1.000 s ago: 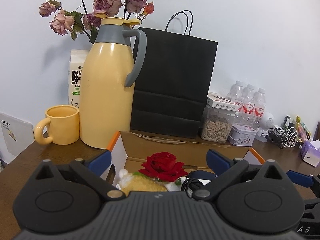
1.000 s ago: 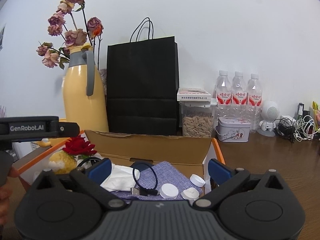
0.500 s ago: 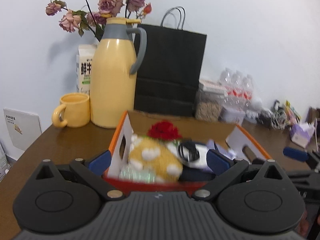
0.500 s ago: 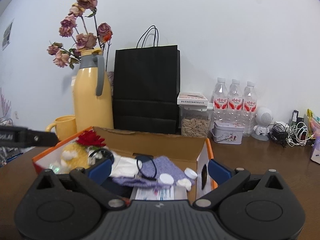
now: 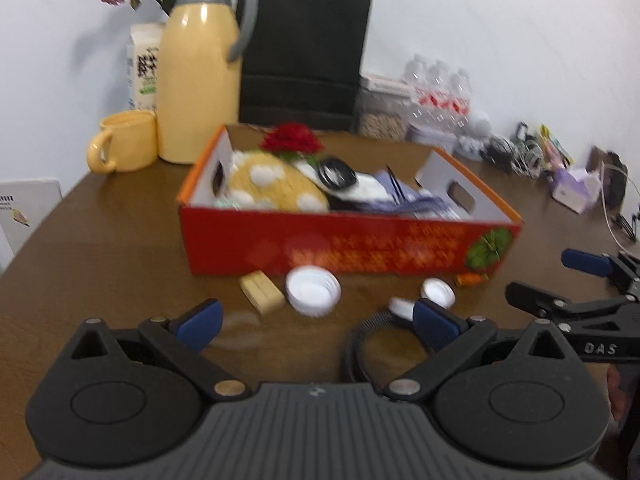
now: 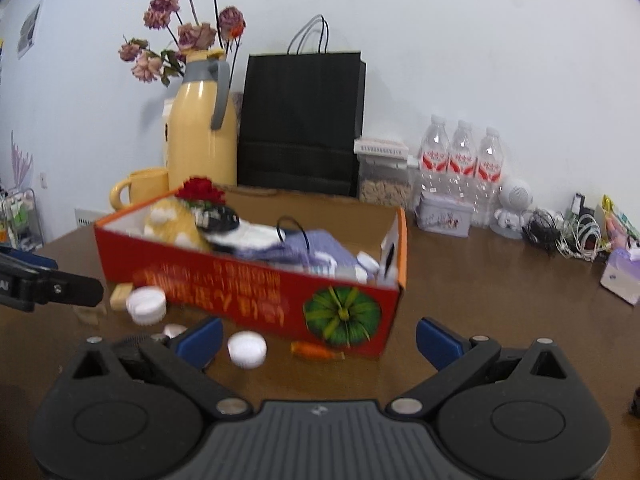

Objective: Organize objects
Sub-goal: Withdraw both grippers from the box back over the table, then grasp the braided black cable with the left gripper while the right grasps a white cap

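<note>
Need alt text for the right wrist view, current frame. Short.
An open gripper faces a red cardboard box full of odds and ends on a brown table. White caps, a small tan block and an orange piece lie loose in front of the box. A yellow jug, black paper bag and water bottles line the wall.

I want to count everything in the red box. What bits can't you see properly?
- Left wrist view: box contents smeared by motion blur; its printed lettering is unreadable.
- Right wrist view: the near wall hides whatever lies low inside the box.
- Left wrist view: black ring partly hidden behind the left gripper.
- Both views: what lies under the yellow plush is covered.
</note>
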